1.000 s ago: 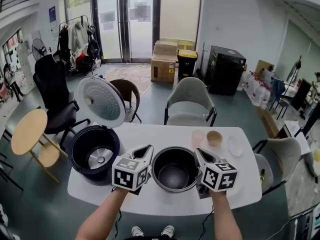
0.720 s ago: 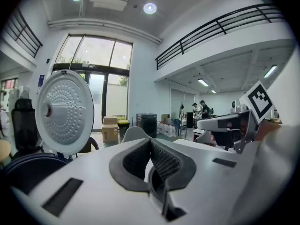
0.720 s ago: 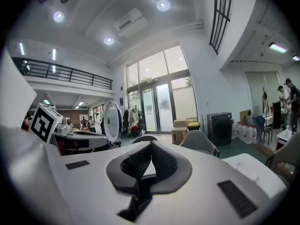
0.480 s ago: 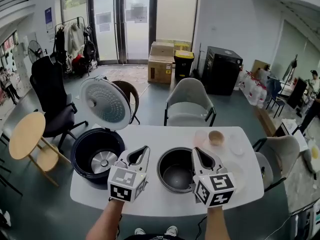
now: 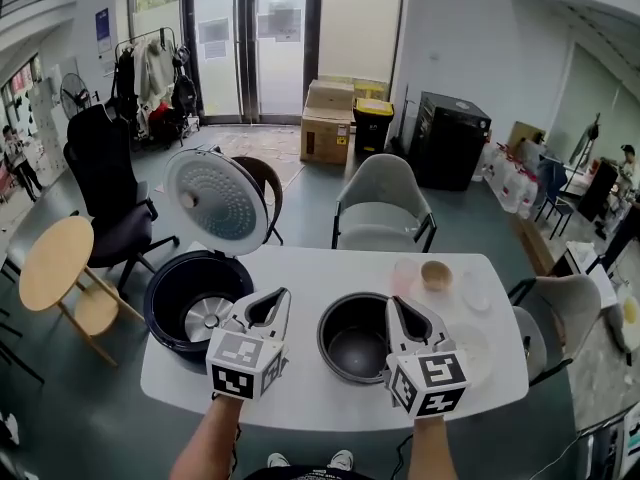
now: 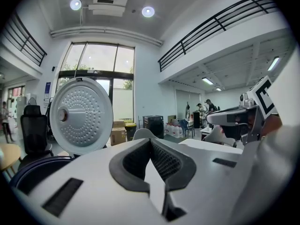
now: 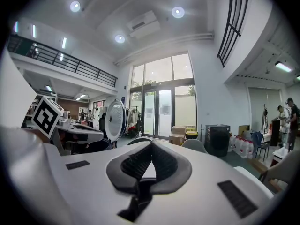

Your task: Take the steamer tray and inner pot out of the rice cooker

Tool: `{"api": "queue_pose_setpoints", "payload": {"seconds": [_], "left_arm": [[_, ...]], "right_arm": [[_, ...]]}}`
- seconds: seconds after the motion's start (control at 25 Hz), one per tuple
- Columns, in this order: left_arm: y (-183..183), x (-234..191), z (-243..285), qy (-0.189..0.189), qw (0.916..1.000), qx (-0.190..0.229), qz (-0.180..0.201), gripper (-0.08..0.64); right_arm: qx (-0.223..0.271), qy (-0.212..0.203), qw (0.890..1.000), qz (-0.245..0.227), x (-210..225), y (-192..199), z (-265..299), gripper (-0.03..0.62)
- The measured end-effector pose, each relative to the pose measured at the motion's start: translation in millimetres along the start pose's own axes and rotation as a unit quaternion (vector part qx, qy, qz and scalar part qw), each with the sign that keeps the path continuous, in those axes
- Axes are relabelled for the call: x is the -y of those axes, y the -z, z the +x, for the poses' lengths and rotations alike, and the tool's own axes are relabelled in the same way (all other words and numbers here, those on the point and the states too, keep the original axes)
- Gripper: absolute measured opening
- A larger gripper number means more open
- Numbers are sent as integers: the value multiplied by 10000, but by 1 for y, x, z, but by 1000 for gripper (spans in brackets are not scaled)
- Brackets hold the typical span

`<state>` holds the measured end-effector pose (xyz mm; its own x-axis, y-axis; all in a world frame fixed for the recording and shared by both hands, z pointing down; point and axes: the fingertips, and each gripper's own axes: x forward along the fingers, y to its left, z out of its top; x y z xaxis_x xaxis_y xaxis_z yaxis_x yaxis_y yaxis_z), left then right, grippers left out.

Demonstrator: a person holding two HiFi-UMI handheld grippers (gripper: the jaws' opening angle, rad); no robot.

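Left tongs (image 5: 282, 294) withdrawn, white table (image 5: 330, 268), glass doors (image 5: 280, 48)

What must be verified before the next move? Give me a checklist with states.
1. The inner pot is out of the rice cooker and on the table: ok.
2. Cooker cavity empty, lid up: ok.
3. The left tongs shut, empty: ok.
4. The right tongs shut, empty: ok.
5. Steamer tray out: cannot tell; the pale round piece right of the pot is half hidden.

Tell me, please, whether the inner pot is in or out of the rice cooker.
Out: the inner pot stands on the table beside the rice cooker, whose lid is up.
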<state>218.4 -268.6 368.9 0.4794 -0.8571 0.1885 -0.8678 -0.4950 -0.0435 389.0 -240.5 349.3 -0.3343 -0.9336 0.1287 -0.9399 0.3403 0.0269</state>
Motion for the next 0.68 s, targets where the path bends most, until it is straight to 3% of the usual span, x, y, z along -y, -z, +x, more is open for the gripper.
{"api": "queue_pose_setpoints", "payload": {"seconds": [0.68], "left_arm": [[-1,-3,-2,-166,9997,-19,-204,14]], "right_arm": [[14,13,10000,58,17,-4,-6,12]]}}
